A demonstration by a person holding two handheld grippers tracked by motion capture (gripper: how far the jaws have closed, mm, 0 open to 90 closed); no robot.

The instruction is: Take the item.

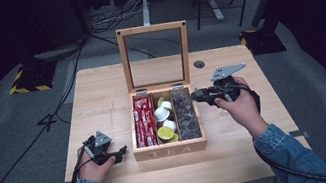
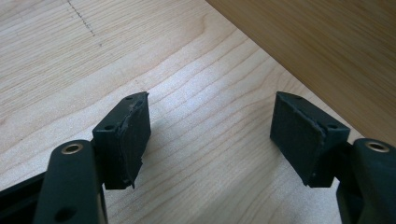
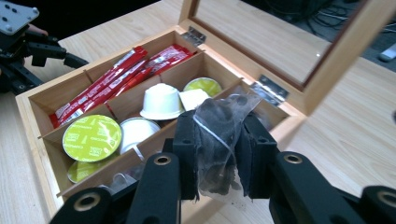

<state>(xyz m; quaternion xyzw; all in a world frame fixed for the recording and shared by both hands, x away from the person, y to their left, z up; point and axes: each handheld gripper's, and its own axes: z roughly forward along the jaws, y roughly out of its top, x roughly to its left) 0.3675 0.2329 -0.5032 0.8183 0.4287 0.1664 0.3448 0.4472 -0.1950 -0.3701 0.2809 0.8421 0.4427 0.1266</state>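
Jaws of the right gripper (image 3: 218, 154) are clamped on a clear plastic sachet of dark tea (image 3: 219, 140), held over the right compartment of the open wooden tea box (image 1: 170, 149) — mid-table. Left gripper (image 2: 210, 135) rests on the pale wooden table (image 1: 101, 97) near its front left corner, just beside the box — jaws apart, nothing between.

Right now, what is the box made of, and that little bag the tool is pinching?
The box looks like pale wood with a smooth matt finish: grain lines show, and metal hinges hold its lid, a wood frame around a clear pane, likely glass or plastic. The bag in the right tool looks like thin clear plastic film: crinkled, shiny, with dark bits showing through.
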